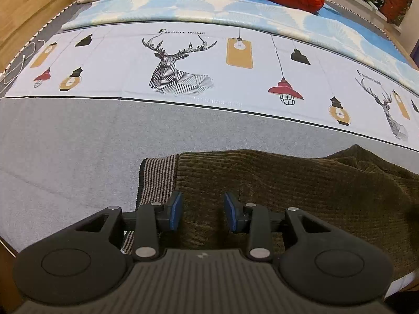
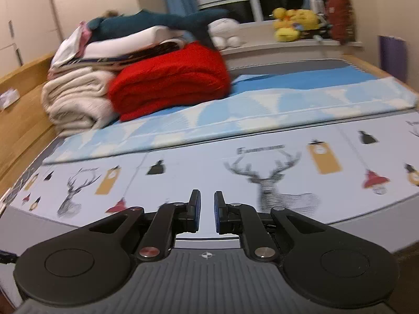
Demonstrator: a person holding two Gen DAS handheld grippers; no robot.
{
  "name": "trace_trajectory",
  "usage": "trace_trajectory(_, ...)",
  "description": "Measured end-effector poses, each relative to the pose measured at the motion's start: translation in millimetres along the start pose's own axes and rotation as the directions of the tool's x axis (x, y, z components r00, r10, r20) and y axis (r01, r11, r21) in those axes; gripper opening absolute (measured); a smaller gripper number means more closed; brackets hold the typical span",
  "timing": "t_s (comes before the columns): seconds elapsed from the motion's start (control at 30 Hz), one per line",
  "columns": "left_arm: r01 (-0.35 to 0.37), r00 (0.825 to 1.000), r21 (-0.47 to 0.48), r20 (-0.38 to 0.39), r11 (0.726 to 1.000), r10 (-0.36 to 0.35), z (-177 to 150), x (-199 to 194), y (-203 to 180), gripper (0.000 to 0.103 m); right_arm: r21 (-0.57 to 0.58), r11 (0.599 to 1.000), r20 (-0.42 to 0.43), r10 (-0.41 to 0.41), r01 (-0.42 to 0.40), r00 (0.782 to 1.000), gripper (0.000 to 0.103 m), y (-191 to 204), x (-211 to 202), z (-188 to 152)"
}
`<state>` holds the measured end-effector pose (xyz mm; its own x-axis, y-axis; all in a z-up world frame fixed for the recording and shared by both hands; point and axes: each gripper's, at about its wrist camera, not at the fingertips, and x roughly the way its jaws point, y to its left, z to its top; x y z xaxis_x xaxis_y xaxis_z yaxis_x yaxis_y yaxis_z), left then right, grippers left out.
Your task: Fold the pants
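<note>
Dark olive corduroy pants [image 1: 275, 183] lie on the grey part of the bed sheet, with a striped waistband [image 1: 157, 180] at their left end. My left gripper [image 1: 203, 209] is open just above the pants near the waistband, its blue pads apart and holding nothing. My right gripper [image 2: 207, 214] is open with a narrow gap between its pads, raised over the deer-print sheet [image 2: 262, 172]. No pants show in the right wrist view, which is blurred.
A red folded blanket [image 2: 170, 78] and a cream quilt [image 2: 76, 102] are stacked at the head of the bed, with a plush shark on top. A blue patterned mat [image 1: 209, 7] lies behind the deer-print sheet. A wooden bed frame [image 2: 23, 99] runs along the left. Yellow plush toys [image 2: 296, 23] sit on the windowsill.
</note>
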<state>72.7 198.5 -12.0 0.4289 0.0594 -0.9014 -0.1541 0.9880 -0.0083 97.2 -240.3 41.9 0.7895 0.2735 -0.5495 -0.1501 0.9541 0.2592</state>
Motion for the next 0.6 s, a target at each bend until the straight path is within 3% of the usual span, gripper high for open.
trace_trajectory(0.23,0.005,1.0,-0.003,0.008,1.0,-0.005,6.0,0.7,-1.8,0.04,-0.025,0.997,-0.052,0.075,-0.076,0.996,0.011,32.3,33.6,2.3)
trace_trajectory(0.33,0.01,1.0,-0.012,0.01,1.0,-0.01,7.4,0.1,0.9,0.041,-0.035,0.991,-0.111,0.127,-0.131,0.986,0.012,43.1,49.4,-1.2)
trace_trajectory(0.43,0.003,1.0,-0.008,0.011,1.0,-0.003,8.3,0.4,3.3,0.042,-0.02,0.973,-0.233,0.218,-0.228,0.948,0.015,54.0,72.7,-10.4)
trace_trajectory(0.6,-0.013,1.0,-0.007,-0.004,1.0,0.013,7.4,4.4,9.6,0.044,-0.068,0.956,-0.377,0.241,-0.286,0.894,0.03,77.1,106.0,-31.6)
